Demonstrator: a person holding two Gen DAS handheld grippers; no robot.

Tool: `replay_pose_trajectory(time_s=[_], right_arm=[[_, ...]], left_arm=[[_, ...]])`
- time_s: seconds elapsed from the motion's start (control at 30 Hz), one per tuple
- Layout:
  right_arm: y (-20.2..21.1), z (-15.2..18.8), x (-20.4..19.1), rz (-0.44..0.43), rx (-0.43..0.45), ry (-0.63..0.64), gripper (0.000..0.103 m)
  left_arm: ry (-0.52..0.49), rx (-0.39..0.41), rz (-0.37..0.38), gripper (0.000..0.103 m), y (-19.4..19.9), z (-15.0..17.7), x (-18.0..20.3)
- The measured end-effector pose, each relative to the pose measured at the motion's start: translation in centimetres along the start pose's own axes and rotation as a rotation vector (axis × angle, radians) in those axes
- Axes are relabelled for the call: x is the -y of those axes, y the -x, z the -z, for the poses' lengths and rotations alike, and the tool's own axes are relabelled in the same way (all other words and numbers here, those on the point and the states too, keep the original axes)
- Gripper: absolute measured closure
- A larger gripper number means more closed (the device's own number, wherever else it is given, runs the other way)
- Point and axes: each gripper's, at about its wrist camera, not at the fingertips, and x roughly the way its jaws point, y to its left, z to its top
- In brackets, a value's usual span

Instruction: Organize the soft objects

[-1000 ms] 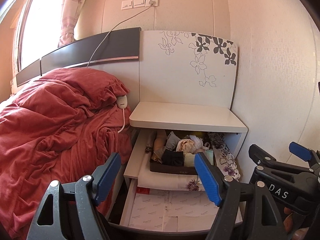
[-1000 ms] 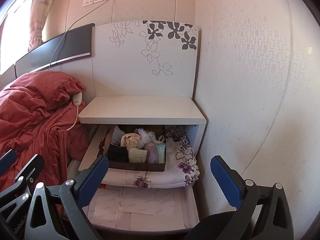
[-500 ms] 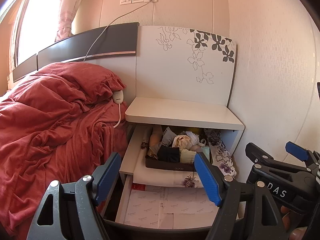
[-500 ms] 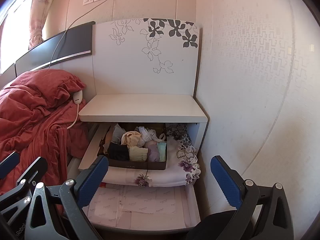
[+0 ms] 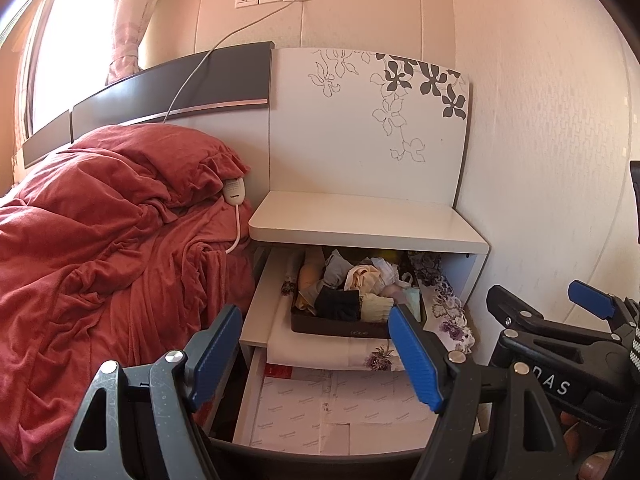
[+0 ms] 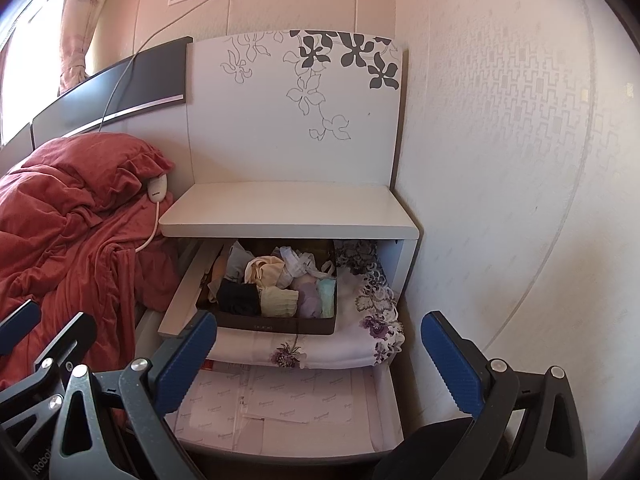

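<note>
A dark organizer box full of folded soft clothes sits in the open upper drawer of a white nightstand, on a folded floral cloth. A black garment, a pale yellow one and a mint one lie in its front row. My left gripper is open and empty, short of the drawers. My right gripper is open and empty, also held back from the drawers; it shows at the right of the left wrist view.
The lower drawer is pulled out and lined with printed paper. The nightstand top is bare. A bed with a red blanket lies left, with a corded white controller. A wall stands close on the right.
Both grippers have drawn slightly closer and lower toward the nightstand, so it sits lower and larger in view. Both stay open and empty.
</note>
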Motion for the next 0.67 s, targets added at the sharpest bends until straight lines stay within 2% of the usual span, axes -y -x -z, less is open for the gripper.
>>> replay_pose_trajectory(time_s=[0.67], right_arm=[[-0.22, 0.17, -0.15, -0.005, -0.009, 0.001, 0.0]], left_arm=[[-0.009, -0.003, 0.013, 0.026, -0.34, 0.29, -0.03]])
